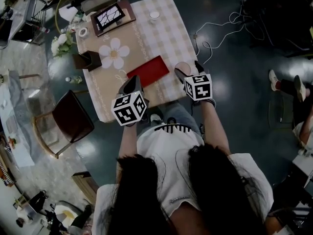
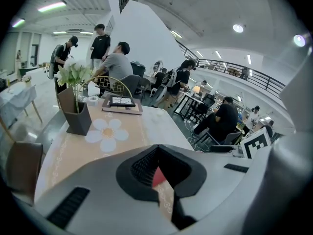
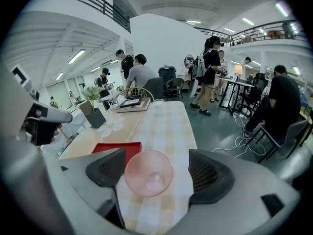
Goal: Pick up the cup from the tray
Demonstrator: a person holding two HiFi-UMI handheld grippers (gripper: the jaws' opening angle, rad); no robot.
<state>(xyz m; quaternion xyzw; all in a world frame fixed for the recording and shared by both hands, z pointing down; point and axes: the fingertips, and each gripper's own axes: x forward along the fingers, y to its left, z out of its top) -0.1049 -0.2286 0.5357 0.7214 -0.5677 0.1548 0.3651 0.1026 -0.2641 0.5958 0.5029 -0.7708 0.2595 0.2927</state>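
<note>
A pink textured glass cup (image 3: pixel 148 173) stands on the checked cloth just right of the red tray (image 3: pixel 117 149), near the table's front edge. My right gripper (image 3: pixel 157 169) is open around it: the left jaw is close against the cup's rim and a gap shows on the right side. In the head view the cup (image 1: pixel 183 68) sits between the right gripper's (image 1: pixel 190 70) jaws, beside the tray (image 1: pixel 148 71). My left gripper (image 1: pixel 131 83) hovers at the tray's near left corner, jaws together and empty. A sliver of the tray (image 2: pixel 158 178) shows below the left gripper's (image 2: pixel 157 151) closed tips.
On the table stand a dark box with flowers (image 1: pixel 88 60), a flower-shaped mat (image 1: pixel 113 53), a framed board on a book (image 1: pixel 111 16) and a small white cup (image 1: pixel 154 16). A dark chair (image 1: pixel 71 119) is at the left, cables (image 1: pixel 215 28) on the floor right. People stand beyond.
</note>
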